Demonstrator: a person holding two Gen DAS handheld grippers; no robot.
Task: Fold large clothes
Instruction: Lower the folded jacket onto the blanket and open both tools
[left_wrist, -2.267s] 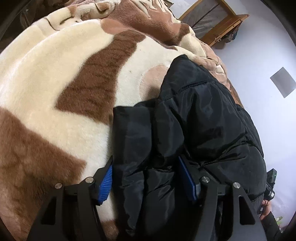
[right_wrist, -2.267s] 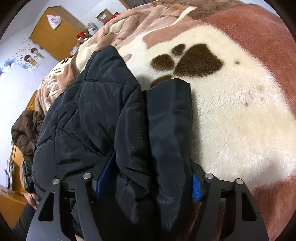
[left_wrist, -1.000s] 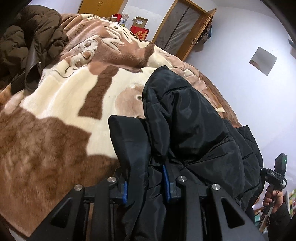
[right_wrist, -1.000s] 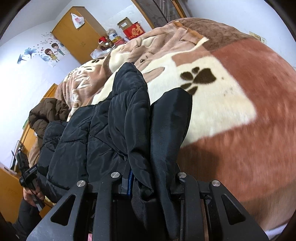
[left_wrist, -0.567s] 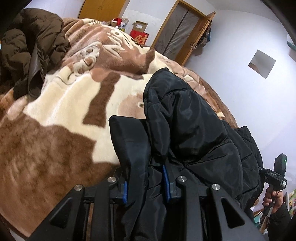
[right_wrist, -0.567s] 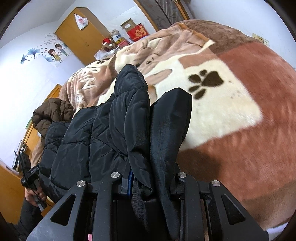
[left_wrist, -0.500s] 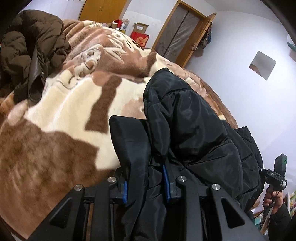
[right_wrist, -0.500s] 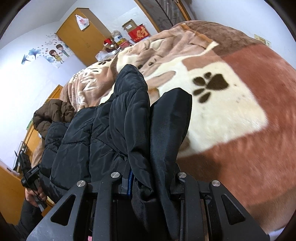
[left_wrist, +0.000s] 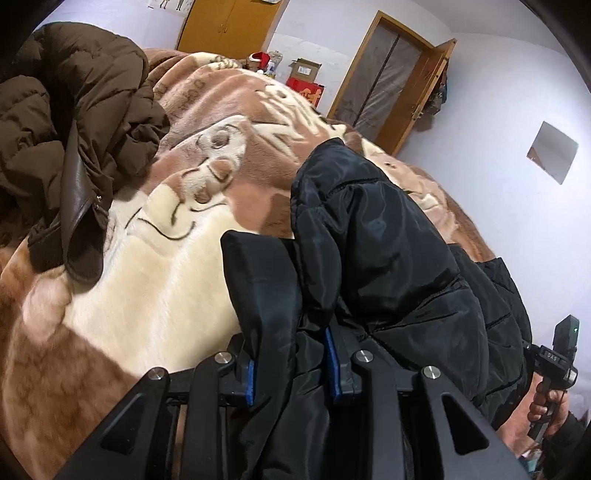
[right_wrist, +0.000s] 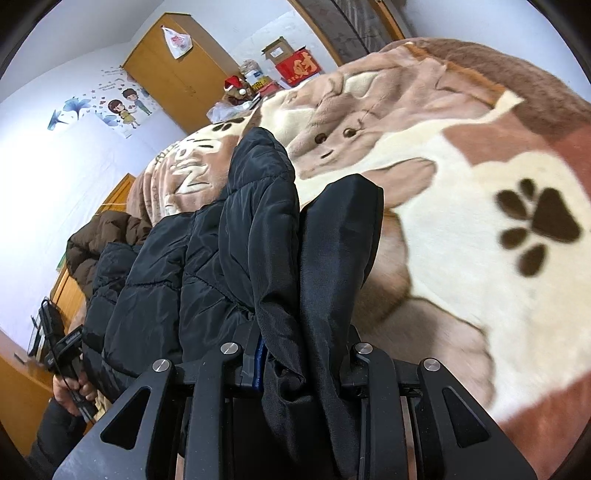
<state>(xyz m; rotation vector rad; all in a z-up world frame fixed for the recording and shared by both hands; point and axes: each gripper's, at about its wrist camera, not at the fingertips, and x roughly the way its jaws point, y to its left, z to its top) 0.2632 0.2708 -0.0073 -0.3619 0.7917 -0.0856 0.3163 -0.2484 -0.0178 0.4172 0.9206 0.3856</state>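
Both grippers point down-forward over the bed: left gripper and right gripper each clamp thick folds of the black jacket.

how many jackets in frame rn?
2. The black puffer jacket is clamped in both the left gripper and right gripper, lifted over the blanket. The brown jacket lies heaped on the bed's left side. Others could be hidden.
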